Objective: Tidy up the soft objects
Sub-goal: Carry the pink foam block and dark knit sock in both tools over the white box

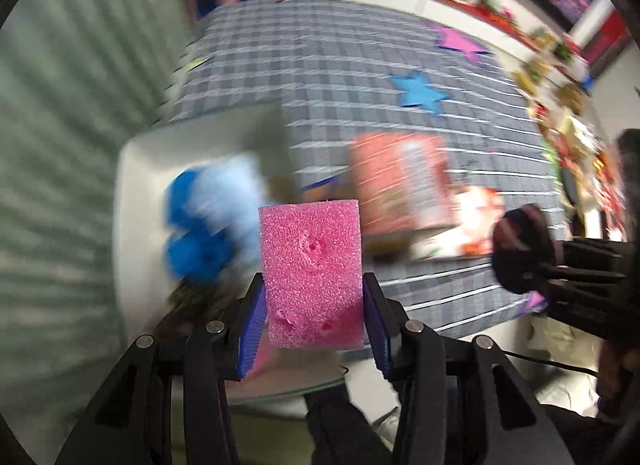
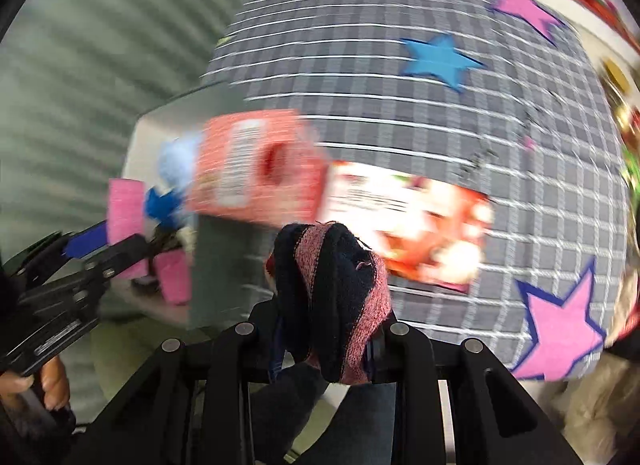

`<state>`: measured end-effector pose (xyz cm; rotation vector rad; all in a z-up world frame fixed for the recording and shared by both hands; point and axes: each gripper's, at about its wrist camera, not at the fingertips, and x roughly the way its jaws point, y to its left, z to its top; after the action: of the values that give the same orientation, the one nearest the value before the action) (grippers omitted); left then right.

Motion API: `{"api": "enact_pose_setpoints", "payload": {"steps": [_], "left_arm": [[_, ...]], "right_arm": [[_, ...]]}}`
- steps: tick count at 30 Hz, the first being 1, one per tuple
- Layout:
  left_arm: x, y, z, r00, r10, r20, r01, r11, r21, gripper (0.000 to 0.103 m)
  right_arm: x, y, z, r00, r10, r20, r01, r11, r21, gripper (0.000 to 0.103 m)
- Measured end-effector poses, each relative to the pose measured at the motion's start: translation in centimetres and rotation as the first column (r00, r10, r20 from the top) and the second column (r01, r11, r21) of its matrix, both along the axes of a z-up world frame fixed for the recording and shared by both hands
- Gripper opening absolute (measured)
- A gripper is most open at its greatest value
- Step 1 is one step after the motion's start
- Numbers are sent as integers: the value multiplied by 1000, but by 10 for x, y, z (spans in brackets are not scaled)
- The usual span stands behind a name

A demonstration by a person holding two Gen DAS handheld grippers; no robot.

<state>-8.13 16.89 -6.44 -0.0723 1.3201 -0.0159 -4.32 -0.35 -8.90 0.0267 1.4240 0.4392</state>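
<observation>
We inspected both wrist views; each was heavily motion-blurred beyond the jaws.

Nearest in the left wrist view, the left hand-held gripper (image 1: 313,317) was pinching a pink sponge block (image 1: 310,265), its blue pads bearing on the two long sides. The block stood upright between them, its long axis running toward 12 o'clock, away from the camera.

In the right wrist view, the right hand-held gripper (image 2: 332,339) was pressed nearly together on a balled dark-and-pink striped sock (image 2: 334,293), which bulged above the jaws.

Next outward, a white bin (image 1: 140,169) lay at about 10 o'clock from the left hand-held gripper, just past the sponge. It held a blue and pale-blue fluffy item (image 1: 208,225). We judged this bin the likely destination, though nothing confirmed it. In the right wrist view the same bin sat at about 10 to 11 o'clock and farther off, with the left hand-held gripper between. We therefore judged the left hand the nearer of the two.

Two reddish printed packets (image 1: 400,181) lay at 1 o'clock on the grey checked table (image 1: 340,65).

Farthest, blue and pink star patches (image 1: 420,93) marked the cloth.
</observation>
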Motion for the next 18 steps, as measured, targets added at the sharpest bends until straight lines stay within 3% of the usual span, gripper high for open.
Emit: {"api": "enact_pose_setpoints", "payload": {"steps": [8, 18], "left_arm": [[-31, 65, -21, 986, 162, -29, -161, 987, 25, 49], [-39, 85, -33, 981, 189, -41, -187, 982, 40, 49]], "right_arm": [[-19, 95, 23, 970, 234, 70, -234, 972, -13, 31], [-21, 133, 22, 947, 312, 81, -309, 950, -42, 31]]}}
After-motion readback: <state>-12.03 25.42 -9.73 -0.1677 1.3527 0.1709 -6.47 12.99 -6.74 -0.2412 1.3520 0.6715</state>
